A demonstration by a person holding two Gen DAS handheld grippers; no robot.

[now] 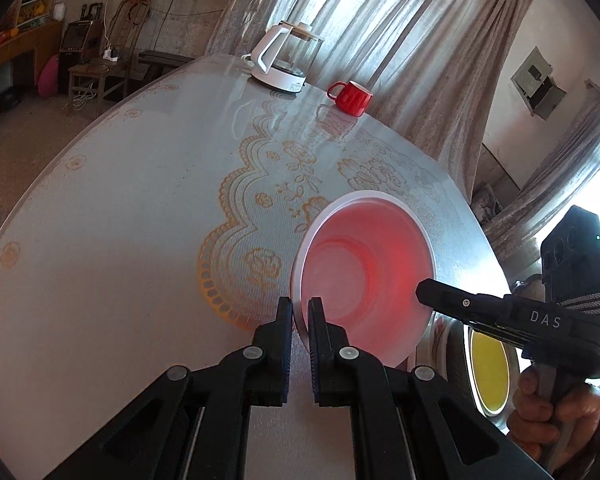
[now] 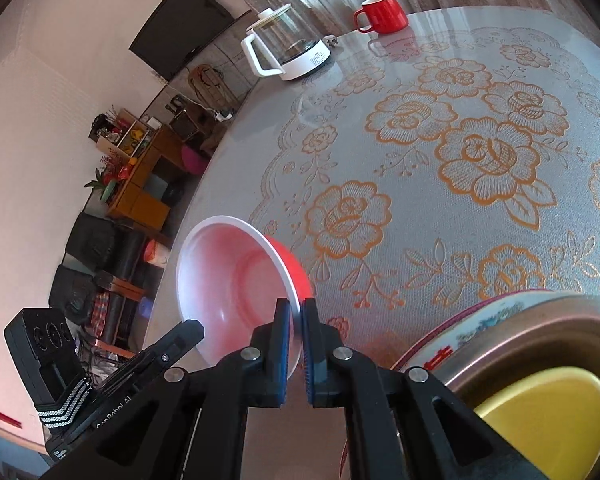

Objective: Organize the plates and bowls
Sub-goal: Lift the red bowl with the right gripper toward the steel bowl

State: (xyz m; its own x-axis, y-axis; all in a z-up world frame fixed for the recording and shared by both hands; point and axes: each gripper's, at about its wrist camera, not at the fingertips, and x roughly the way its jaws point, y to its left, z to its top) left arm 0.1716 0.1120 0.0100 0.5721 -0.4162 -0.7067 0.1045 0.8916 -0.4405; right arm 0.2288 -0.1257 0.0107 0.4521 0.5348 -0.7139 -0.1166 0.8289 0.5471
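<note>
A red bowl [image 1: 364, 276] with a white rim is held between two grippers, each clamped on the rim at opposite sides: the left gripper [image 1: 300, 320] is closed on the near-left part of the rim, and the right gripper [image 2: 296, 320] is closed on the rim across from it, with the wall of the bowl pinched between its pads. The bowl is seen tilted, its mouth turned toward the left wrist camera, and it appears to be carried above the table [image 1: 120, 208] rather than resting on it, though contact with the patterned cloth cannot be ruled out. Just beside it, toward the near right edge of the table, a stack is seen: a yellow bowl [image 2: 540, 420] lying inside a metal basin [image 2: 540, 324], which sits on a flowered plate [image 2: 480, 320]. This is judged to be the relation on which the coming move turns: the stack lies to the right of the held bowl, closer to the right gripper, so the bowl would need to be levelled and brought rightward over the yellow bowl before both grips are released. Well apart, at the far edge of the table, a glass kettle [image 1: 280, 64] on a white base and a red mug [image 1: 352, 98] are seen standing near each other, before the curtains [image 1: 380, 20].
</note>
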